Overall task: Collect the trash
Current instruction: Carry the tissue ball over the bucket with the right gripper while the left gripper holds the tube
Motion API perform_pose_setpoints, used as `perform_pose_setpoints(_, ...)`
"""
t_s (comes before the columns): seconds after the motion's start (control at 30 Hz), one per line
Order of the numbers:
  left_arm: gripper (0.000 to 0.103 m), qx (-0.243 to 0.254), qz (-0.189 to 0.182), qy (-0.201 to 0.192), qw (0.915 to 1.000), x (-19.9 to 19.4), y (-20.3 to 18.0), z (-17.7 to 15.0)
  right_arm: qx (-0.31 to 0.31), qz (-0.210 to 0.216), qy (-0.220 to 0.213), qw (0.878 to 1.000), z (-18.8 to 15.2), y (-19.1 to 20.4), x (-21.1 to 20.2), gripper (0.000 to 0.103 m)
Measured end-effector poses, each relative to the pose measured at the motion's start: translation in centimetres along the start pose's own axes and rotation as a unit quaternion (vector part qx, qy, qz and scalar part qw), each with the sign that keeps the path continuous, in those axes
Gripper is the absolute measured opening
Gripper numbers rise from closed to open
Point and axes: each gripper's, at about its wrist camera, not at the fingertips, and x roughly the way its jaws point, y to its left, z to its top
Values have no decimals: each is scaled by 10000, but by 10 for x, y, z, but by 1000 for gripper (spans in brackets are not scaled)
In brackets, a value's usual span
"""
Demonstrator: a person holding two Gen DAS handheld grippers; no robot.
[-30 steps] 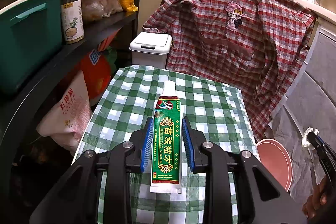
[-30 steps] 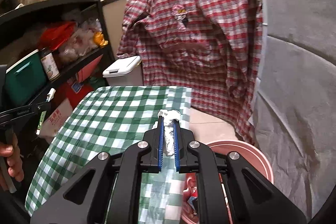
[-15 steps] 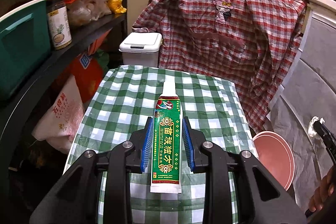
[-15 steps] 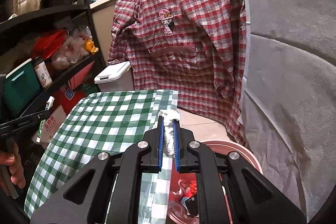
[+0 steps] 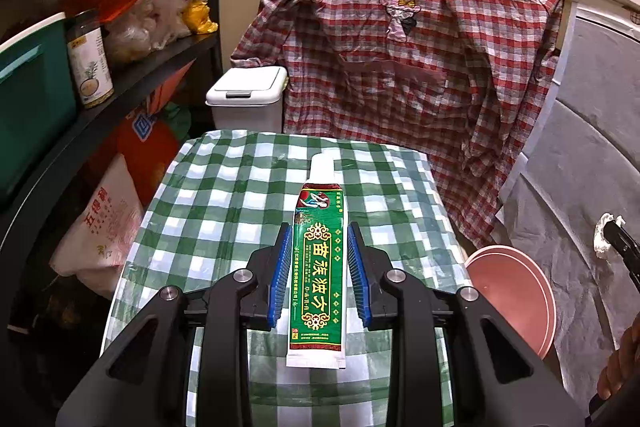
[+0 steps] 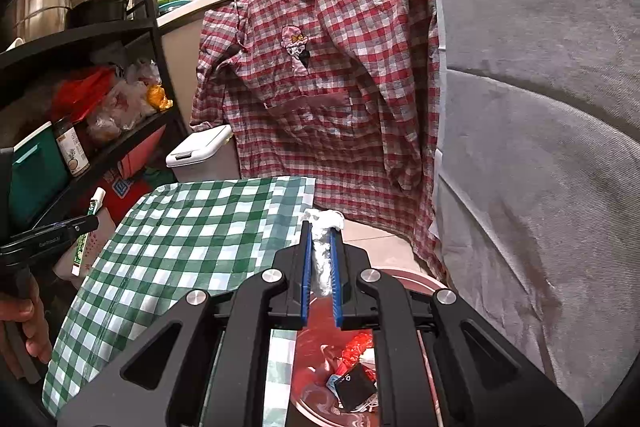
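Green printed ointment tube with a white cap (image 5: 318, 267): it is clamped across its mid-body between the blue pads of the left gripper (image 5: 318, 267), cap pointing away, above the green-and-white checked tablecloth (image 5: 224, 195). The tube is judged light, soft-walled and glossy; the mid-body hold suits it, since pressure near the crimped near end could let it slide out. Crumpled white tissue wad (image 6: 322, 247): it is pinched between the nearly closed jaws of the right gripper (image 6: 321, 259), above the near rim of the pink round plastic bin (image 6: 416, 277) at the right of the table. The wad is judged very light and compressible; it may cling to the pads on release. Red wrappers (image 6: 356, 345) lie in the bin.
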Motion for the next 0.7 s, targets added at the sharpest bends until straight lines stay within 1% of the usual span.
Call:
perform_pose_setpoints(0.47,28,228,-197,-65,9995,-5,-32,-4,-43,-111,-53,9999,-2,-13,-13,9)
perform_pose_setpoints(0.7,28,271,-279,-27,9992,-3,-44,-6,-77,-199,-44,9998,-2,-20,-17,9)
